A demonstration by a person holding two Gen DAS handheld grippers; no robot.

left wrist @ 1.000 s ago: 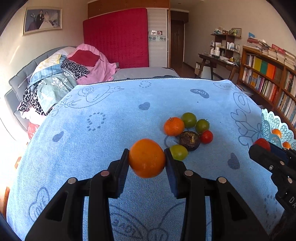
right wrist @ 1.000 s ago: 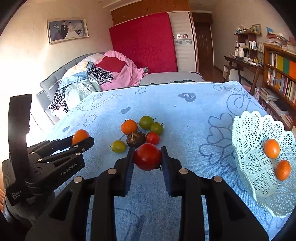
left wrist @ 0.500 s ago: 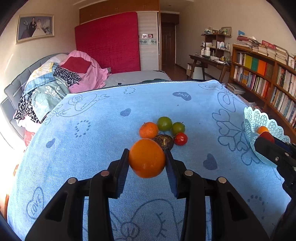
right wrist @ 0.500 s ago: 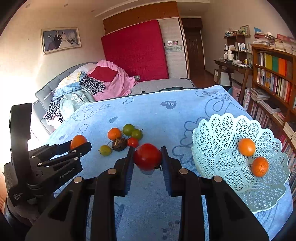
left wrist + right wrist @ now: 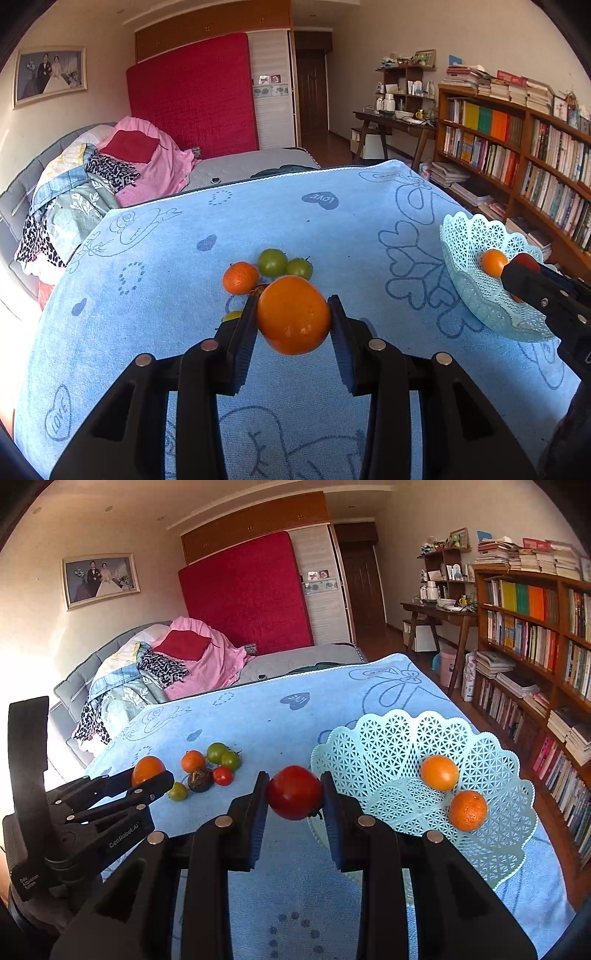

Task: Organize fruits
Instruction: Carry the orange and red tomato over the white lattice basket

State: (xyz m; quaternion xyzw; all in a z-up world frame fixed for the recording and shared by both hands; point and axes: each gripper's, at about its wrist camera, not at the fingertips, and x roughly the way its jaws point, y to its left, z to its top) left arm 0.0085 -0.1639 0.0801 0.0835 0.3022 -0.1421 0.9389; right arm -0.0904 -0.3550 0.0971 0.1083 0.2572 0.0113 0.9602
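My left gripper [image 5: 293, 319] is shut on a large orange [image 5: 293, 315] and holds it above the blue cloth. My right gripper [image 5: 294, 794] is shut on a red tomato [image 5: 294, 792] just left of the pale lattice basket [image 5: 388, 734], which holds two oranges [image 5: 439, 772]. On the cloth lie a small orange [image 5: 192, 761], two green tomatoes [image 5: 217, 752], a small red tomato [image 5: 223, 775], a dark brown fruit [image 5: 200, 780] and a yellow-green tomato [image 5: 177, 791]. The left gripper also shows in the right wrist view [image 5: 147, 775], and the basket shows in the left wrist view [image 5: 476, 236].
The blue cloth [image 5: 147, 295] covers the table. A bed with piled clothes [image 5: 166, 664] lies behind it. Bookshelves [image 5: 535, 635] stand along the right wall, close to the basket's side of the table.
Both grippers moved right with their fruit. The basket has come closer in both views and the loose fruit has slid left. The red tomato now sits by the basket's left rim.
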